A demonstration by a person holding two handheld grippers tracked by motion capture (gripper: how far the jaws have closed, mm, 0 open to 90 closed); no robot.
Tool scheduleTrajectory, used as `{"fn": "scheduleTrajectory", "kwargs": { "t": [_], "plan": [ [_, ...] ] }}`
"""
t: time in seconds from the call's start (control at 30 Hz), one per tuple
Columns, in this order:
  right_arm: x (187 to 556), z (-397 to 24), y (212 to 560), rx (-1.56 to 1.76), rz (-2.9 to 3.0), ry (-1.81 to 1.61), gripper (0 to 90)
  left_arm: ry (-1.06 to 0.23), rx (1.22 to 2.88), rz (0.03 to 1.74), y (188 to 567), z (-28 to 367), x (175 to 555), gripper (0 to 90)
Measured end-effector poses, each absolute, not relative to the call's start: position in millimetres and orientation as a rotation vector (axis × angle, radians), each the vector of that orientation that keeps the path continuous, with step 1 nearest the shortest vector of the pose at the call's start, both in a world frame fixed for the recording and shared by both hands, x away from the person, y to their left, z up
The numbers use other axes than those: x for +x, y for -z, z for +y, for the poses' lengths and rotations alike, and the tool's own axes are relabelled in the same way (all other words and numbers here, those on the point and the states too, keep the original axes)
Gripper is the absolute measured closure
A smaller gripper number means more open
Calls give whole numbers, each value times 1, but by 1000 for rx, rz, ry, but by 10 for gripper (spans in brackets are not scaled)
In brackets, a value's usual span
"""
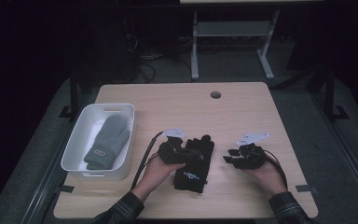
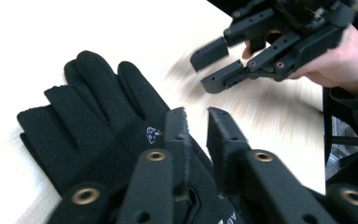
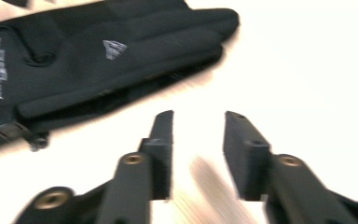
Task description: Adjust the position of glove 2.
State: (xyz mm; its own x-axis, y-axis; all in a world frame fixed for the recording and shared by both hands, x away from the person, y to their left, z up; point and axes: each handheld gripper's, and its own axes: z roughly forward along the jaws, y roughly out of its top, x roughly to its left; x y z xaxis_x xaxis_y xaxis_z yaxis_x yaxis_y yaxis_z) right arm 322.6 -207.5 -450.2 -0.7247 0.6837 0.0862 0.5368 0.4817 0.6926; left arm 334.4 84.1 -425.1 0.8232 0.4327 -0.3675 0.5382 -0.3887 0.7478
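Black glove [image 1: 195, 163]: all black, small white logo print on the back, white lettering near the cuff. Just right of the glove, right gripper [image 1: 229, 156]: black body, brass-coloured rivets, light grey plate on top. Left gripper [image 1: 192, 154], over the glove: same black, brass rivets, grey plate. Table [image 1: 242, 116] under the glove: pale wood grain. Left of the glove, bin [image 1: 77, 140]: plain white. Mitten [image 1: 107, 142] in it: grey knit, small dark label. Sleeves [image 1: 121, 212] below the glove: dark plaid.

Black glove [image 2: 98, 116] cuff hidden under left gripper [image 2: 196, 126] (right gripper [image 2: 219, 63] motion-blurred).
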Motion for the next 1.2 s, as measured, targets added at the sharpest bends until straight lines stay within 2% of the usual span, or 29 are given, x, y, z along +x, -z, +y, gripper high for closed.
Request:
{"fn": "scheduleTrajectory", "kwargs": {
  "t": [0.07,0.17,0.37,0.57,0.77,1.2],
  "plan": [
    [325,-213,453,1075,2503,-1055,459,137,2065,696,425,84,330,858],
    [329,-217,459,1108,2495,-1022,366,149,2087,672,428,79,322,878],
    [337,-224,465,1169,2433,-982,236,148,2164,616,436,62,307,888],
    [339,-225,471,1182,2433,-934,219,171,2235,599,448,51,303,890],
    [341,-225,474,1186,2423,-945,195,137,2278,592,453,50,301,891],
    [340,-226,478,1188,2384,-987,153,101,2334,634,451,83,301,891]
  ]
}}
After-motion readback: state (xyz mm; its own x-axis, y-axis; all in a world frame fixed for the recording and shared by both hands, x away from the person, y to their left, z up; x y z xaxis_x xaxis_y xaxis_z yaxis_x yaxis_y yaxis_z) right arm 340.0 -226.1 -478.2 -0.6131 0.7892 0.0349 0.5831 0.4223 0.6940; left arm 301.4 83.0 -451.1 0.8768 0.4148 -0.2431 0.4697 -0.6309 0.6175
